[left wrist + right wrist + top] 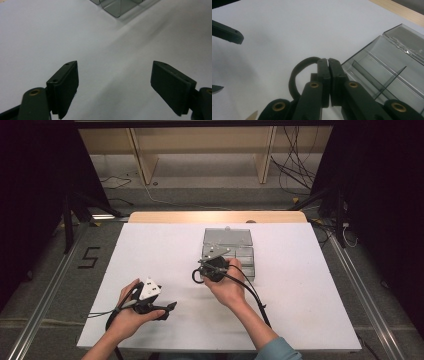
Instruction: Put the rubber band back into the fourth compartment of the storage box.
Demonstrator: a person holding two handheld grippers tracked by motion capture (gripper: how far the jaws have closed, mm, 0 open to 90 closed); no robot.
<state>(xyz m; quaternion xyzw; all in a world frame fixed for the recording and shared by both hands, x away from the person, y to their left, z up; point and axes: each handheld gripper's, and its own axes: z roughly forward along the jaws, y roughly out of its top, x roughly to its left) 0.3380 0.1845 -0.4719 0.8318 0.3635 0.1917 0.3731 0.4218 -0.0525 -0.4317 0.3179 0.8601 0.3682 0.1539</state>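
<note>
My right gripper [203,265] hovers at the near left corner of a clear plastic compartment box [246,256]. Its jaws are shut on a black rubber loop [197,276], which curls out to the left of the jaws [294,80] in the right gripper view, where the gripper [328,60] stands just left of the box [384,62] and its dividers. My left gripper [169,310] rests low over the white table at the near left, open with nothing between its fingers. In the left gripper view it [115,75] points across bare table toward a corner of the box [117,7].
The box's lid [227,236] lies open flat behind it, toward the far edge. The white table top [300,285] ends in a wooden strip [215,216] at the back. Cables trail from both grippers toward the near edge.
</note>
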